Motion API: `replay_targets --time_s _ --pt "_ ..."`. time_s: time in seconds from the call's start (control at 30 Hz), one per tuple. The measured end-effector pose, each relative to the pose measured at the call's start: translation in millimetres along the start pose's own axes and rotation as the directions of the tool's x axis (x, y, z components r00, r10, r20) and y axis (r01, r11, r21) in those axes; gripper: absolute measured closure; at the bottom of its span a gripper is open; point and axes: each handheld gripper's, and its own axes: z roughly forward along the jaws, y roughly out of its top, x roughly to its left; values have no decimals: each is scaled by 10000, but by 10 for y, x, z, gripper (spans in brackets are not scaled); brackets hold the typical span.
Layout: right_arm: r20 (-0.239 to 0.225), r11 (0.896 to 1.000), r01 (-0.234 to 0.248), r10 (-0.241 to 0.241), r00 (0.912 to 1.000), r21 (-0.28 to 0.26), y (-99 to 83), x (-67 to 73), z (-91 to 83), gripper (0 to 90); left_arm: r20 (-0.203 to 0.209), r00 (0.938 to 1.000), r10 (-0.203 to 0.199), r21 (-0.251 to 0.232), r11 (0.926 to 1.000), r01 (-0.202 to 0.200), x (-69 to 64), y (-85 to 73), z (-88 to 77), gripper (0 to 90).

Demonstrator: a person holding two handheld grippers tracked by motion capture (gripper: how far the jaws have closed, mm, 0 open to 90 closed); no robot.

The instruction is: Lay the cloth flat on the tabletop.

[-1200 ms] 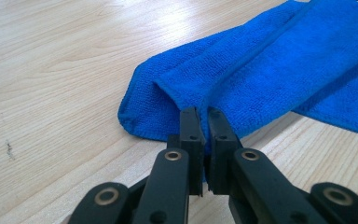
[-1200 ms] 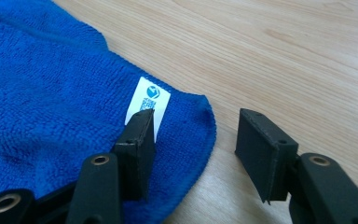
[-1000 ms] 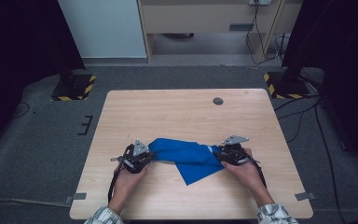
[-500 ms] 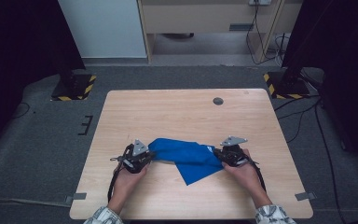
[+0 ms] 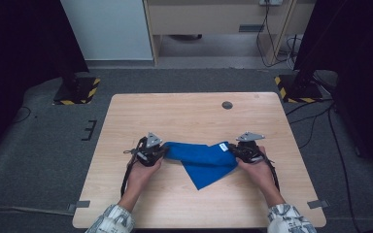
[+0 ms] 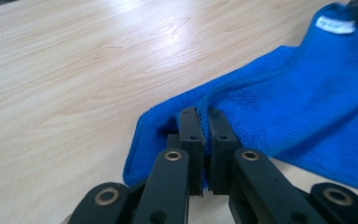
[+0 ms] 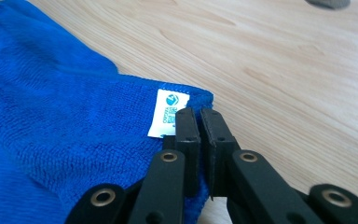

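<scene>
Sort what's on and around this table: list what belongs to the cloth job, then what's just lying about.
In the job:
- blue cloth, with its white label
- left gripper, shut on one corner of the cloth
- right gripper, jaws just closed on the corner by the label

Lying about:
- round dark disc set in the table
- hazard-striped stand bases on the floor

The cloth (image 6: 279, 107) runs off the right and bottom edges in the left gripper view, and off the left edge in the right gripper view. Its label (image 7: 168, 113) carries print too small to read. The cloth's corner by the label is hidden between the right tool (image 7: 199, 116) pads.
</scene>
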Motion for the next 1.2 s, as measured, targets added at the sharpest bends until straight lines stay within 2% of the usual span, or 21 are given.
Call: replay_targets --time_s 0.1,0.17,0.23,0.27,0.3,0.37,0.4,0.5,0.53,0.6,0.7,0.8,0.83,0.87,0.9,0.93,0.97,1.03,1.2 --pt "109 9996 -89 86 9999 257 -26 -39 36 852 -69 10000 68 675 9977 -64 12 6 236 866" --pt "139 9993 -116 111 9998 356 -43 -55 56 838 -174 9996 206 869 9960 -190 2 -14 337 866" --pt "224 9988 -178 168 9996 458 -55 -56 83 800 -190 9997 125 768 9970 -110 7 -12 351 866" --pt "322 9987 -207 192 9993 460 -56 -61 102 741 -183 9998 115 768 9970 -101 10 -12 349 866" --pt "322 9987 -207 192 9993 460 -56 -61 102 741 -173 9997 175 804 9966 -160 8 -15 348 866" --pt "502 9989 -343 326 9982 332 -45 -64 117 637 -167 9997 198 781 9968 -185 8 -25 342 866" --pt "510 9978 -606 592 9969 267 -21 -81 127 560 -150 9997 166 769 9969 -154 7 -32 340 867" --pt "527 9976 -632 617 9967 270 1 -87 145 522 -85 9999 55 764 9971 -48 12 -45 331 868" --pt "667 9981 -499 474 9966 370 13 -97 163 507 -65 10000 45 785 9969 -40 10 -51 321 869" --pt "737 9971 -620 586 9956 440 45 -113 193 502 -26 10000 -1 787 9969 3 3 -66 304 869" --pt "527 9972 -388 354 9980 642 70 -104 225 551 100 9999 -115 813 9966 106 -16 -103 258 869" --pt "337 9970 -256 232 9992 734 54 -81 239 659 224 9997 -96 933 9956 75 -63 -142 190 869" --pt "203 9973 -301 288 9994 672 44 -67 231 758 274 9995 -122 973 9952 94 -83 -160 163 869" --pt "54 9976 -225 222 9997 648 36 -56 225 811 369 9992 -154 1013 9948 116 -121 -192 114 869" --pt "54 9976 -225 222 9997 648 36 -56 225 811 369 9992 -154 1013 9948 116 -121 -192 114 869" --pt "-62 9974 -153 158 9999 697 32 -36 212 863 377 9992 -119 1071 9942 78 -141 -202 85 869" --pt "-97 9973 -124 131 9999 720 31 -27 199 868 401 9991 -144 1064 9943 100 -155 -208 57 870" --pt "-61 9987 -126 129 9999 503 28 -13 156 872 414 9989 -218 860 9961 182 -165 -195 -10 870" --pt "-83 9996 -243 242 9997 -169 72 -16 -61 873 409 9982 -427 -215 9988 436 -125 -56 -175 861"
